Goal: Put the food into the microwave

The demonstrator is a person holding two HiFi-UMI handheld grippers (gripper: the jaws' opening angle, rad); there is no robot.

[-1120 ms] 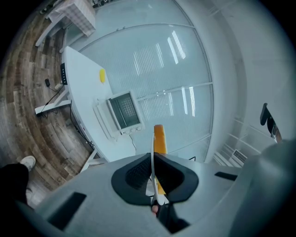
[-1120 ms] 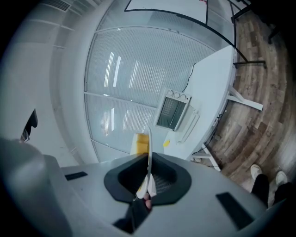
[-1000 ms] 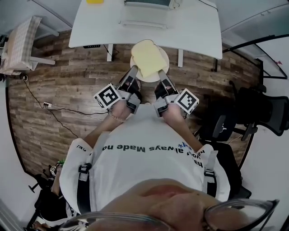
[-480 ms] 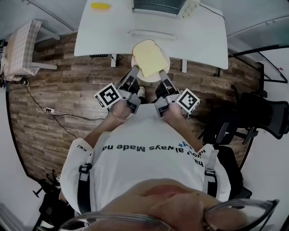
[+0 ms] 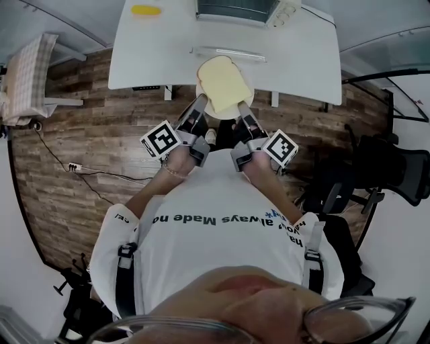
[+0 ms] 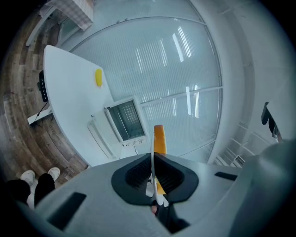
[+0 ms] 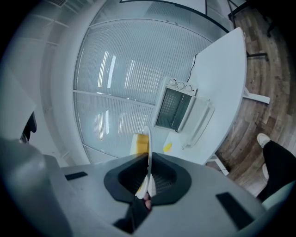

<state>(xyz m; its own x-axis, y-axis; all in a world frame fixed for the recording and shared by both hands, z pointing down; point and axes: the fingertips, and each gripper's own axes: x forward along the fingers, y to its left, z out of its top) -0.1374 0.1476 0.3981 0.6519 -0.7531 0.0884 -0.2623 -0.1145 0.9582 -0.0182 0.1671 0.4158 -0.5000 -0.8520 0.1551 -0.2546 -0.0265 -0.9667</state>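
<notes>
A white plate [image 5: 248, 92] carrying a pale yellow slice of food [image 5: 222, 82] hangs over the front edge of the white table [image 5: 154, 54]. My left gripper [image 5: 199, 105] is shut on the plate's left rim and my right gripper [image 5: 241, 111] on its right rim. The microwave [image 5: 236, 9] stands at the table's back with its door [image 5: 228, 53] folded down. The left gripper view shows the plate edge [image 6: 152, 163] between the jaws, the food [image 6: 159, 138] and the microwave [image 6: 126, 120]. From the right gripper view I see the plate edge [image 7: 148, 150], the food [image 7: 138, 144] and the microwave [image 7: 174, 110].
A small yellow object [image 5: 146, 10] lies at the table's back left. A black office chair [image 5: 386, 168] stands to the right, a small cloth-covered table [image 5: 27, 67] to the left. A cable [image 5: 74, 164] runs across the wooden floor.
The plate, held by both grippers, has moved forward, from in front of the table to above its front edge. The microwave has come further into view.
</notes>
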